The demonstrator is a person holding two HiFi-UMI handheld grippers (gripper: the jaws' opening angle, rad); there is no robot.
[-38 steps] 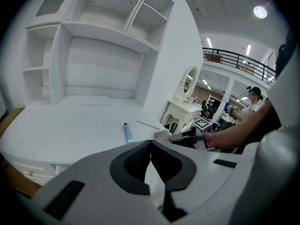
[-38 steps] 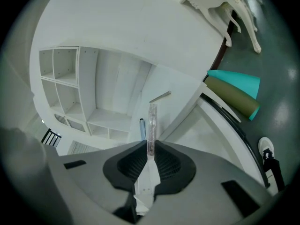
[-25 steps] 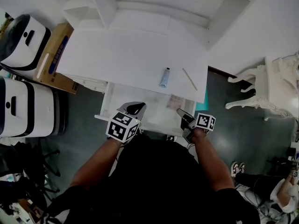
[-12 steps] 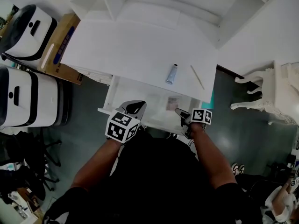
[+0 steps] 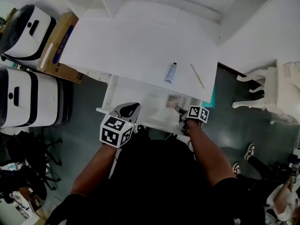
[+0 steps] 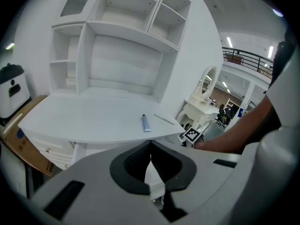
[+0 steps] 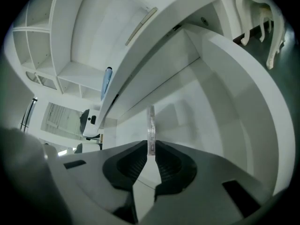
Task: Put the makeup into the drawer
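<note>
At the drawer (image 5: pixel 136 100), right tongs (image 7: pixel 150 149) pinch a flat clear case (image 7: pixel 150 123), left tongs (image 6: pixel 150 156) clenched.

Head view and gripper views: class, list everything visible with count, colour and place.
desk: 1, white, centre
drawer: 1, white, open under desk
tube: 1, blue, on desk
stick: 1, pale, right of tube
flat case: 1, pinkish, in drawer
clear piece: 1, see-through, held at drawer
box: 1, brown, left of desk
machines: 2, white and black, far left
carved furniture: 1, white, far right
left gripper: 1, grey, shut, empty, before drawer
right gripper: 1, grey, shut on clear piece
</note>
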